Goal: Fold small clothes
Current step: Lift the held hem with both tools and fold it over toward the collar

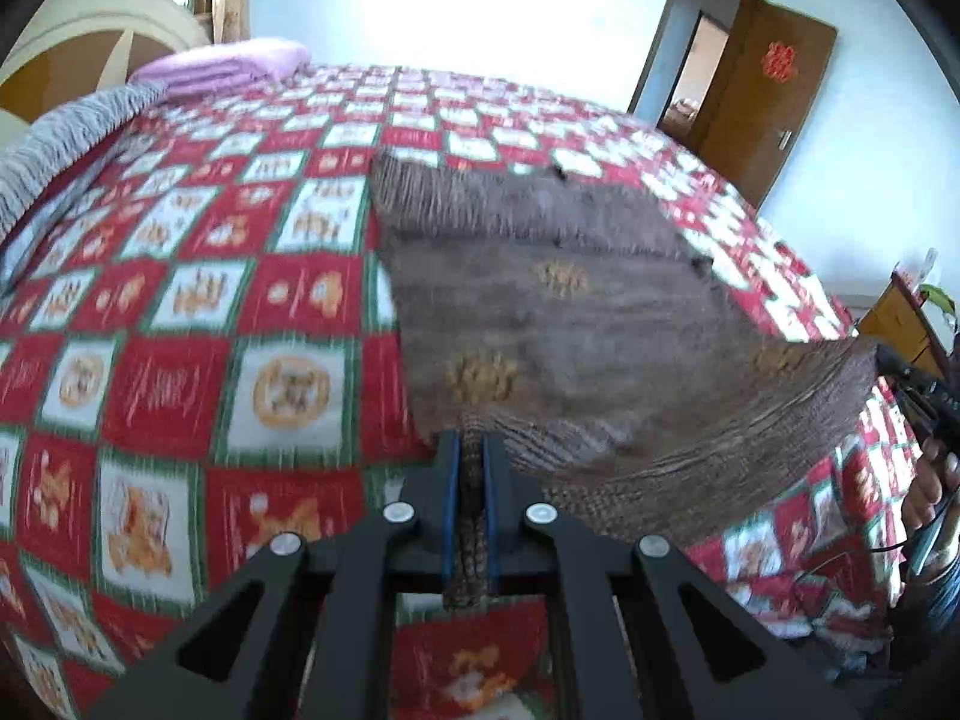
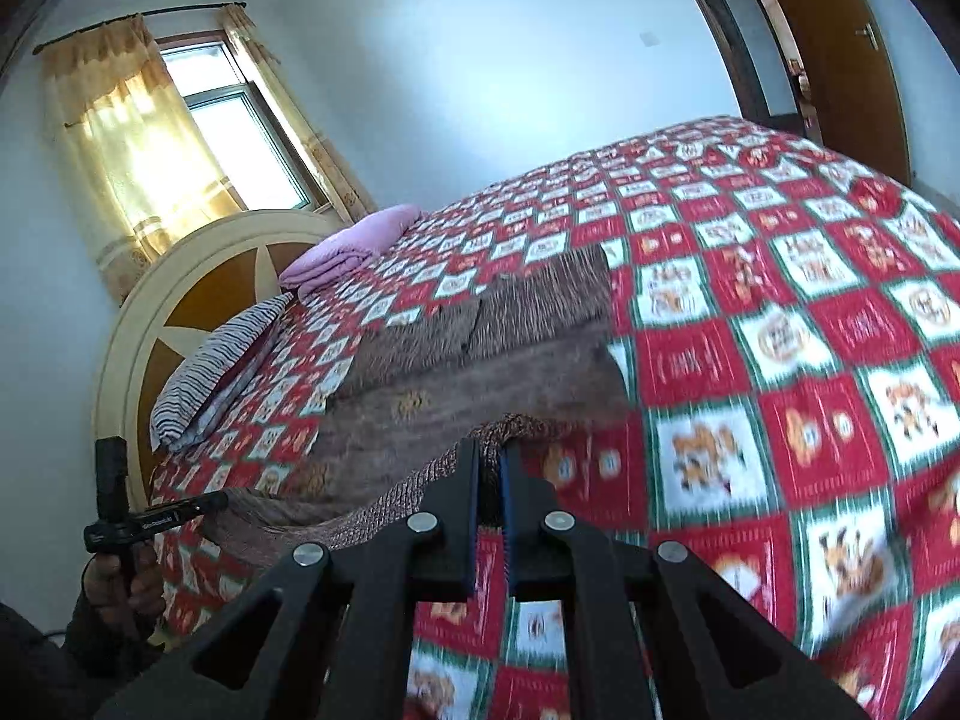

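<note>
Black linkage arms fill the bottom of each wrist view, and between them the left gripper [image 1: 473, 480] has its blue-padded jaws closed to a thin slit on a bunched corner of the brown knitted garment [image 1: 558, 324], with a strip of the ribbed hem hanging down through the jaws toward the camera. The right gripper [image 2: 492, 468] likewise has its jaws nearly together, pinching the knit edge only at the very tips; behind the tips the slot between the pads is empty, so this hold looks the shallower of the two. Ahead of both sets of jaws the garment is lifted off the bed [image 1: 180, 312] along its near edge and sags between the two grips, while its far part, beyond the jaws, lies flat on the red, white and green checked bedspread. By my reading the step in hand is carrying the near hem over to meet the far edge. To do it well, both grips should travel forward at the same height and pace, keeping the span between them lightly taut so the fold line runs straight, and lower the hem onto the far edge before either pair of jaws opens. Motion blur makes finer details of the knit hard to read.
</note>
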Action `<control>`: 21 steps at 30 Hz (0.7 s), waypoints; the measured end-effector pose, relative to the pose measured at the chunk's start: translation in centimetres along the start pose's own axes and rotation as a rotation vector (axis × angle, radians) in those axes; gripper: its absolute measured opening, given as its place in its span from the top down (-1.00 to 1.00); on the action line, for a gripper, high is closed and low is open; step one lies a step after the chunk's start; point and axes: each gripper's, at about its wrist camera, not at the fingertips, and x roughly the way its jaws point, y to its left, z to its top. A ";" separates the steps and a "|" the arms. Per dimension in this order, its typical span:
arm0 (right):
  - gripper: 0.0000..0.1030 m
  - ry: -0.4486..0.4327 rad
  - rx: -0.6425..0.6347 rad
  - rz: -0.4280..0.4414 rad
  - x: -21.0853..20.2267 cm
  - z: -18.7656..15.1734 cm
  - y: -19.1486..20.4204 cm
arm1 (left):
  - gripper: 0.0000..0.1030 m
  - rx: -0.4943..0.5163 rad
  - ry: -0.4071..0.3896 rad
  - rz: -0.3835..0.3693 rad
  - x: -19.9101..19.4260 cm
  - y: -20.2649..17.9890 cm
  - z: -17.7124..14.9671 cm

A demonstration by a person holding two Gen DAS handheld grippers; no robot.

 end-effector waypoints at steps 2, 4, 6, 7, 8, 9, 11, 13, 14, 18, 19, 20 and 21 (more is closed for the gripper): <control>0.89 -0.013 -0.004 0.000 0.5 1.0 0.1 | 0.86 -0.013 -0.033 -0.007 -0.2 0.2 1.1; 0.89 -0.035 -0.009 -0.006 1.3 2.2 0.4 | 0.86 -0.036 -0.064 -0.016 -0.1 0.6 2.5; 0.89 -0.057 -0.007 -0.003 1.9 3.4 0.5 | 0.86 -0.048 -0.090 -0.019 0.2 1.0 3.9; 0.89 -0.066 -0.004 -0.002 2.2 4.0 0.5 | 0.86 -0.051 -0.099 -0.018 0.3 1.2 4.4; 0.89 -0.075 -0.003 -0.001 2.5 4.6 0.6 | 0.86 -0.054 -0.105 -0.017 0.6 1.3 4.8; 0.89 -0.080 -0.003 -0.001 2.7 5.0 0.7 | 0.86 -0.062 -0.113 -0.020 0.8 1.6 5.3; 0.89 -0.089 0.000 -0.003 3.6 6.1 0.7 | 0.86 -0.086 -0.122 -0.031 1.3 2.2 6.2; 0.89 -0.093 0.003 -0.009 4.5 7.0 0.6 | 0.86 -0.109 -0.133 -0.045 2.0 2.8 7.3; 0.89 -0.095 0.003 -0.011 4.9 7.4 0.6 | 0.86 -0.118 -0.139 -0.048 2.4 3.1 8.0; 0.89 -0.095 -0.011 -0.024 6.8 9.4 0.7 | 0.87 -0.143 -0.157 -0.078 3.5 3.9 10.7; 0.89 -0.097 -0.020 -0.028 7.4 10.2 0.8 | 0.87 -0.145 -0.162 -0.072 3.7 4.1 11.3; 0.89 -0.101 -0.027 -0.034 7.8 10.9 0.8 | 0.87 -0.146 -0.168 -0.067 3.9 4.2 12.0; 0.89 -0.104 -0.030 -0.039 8.2 11.3 0.9 | 0.87 -0.146 -0.178 -0.063 4.2 4.3 13.0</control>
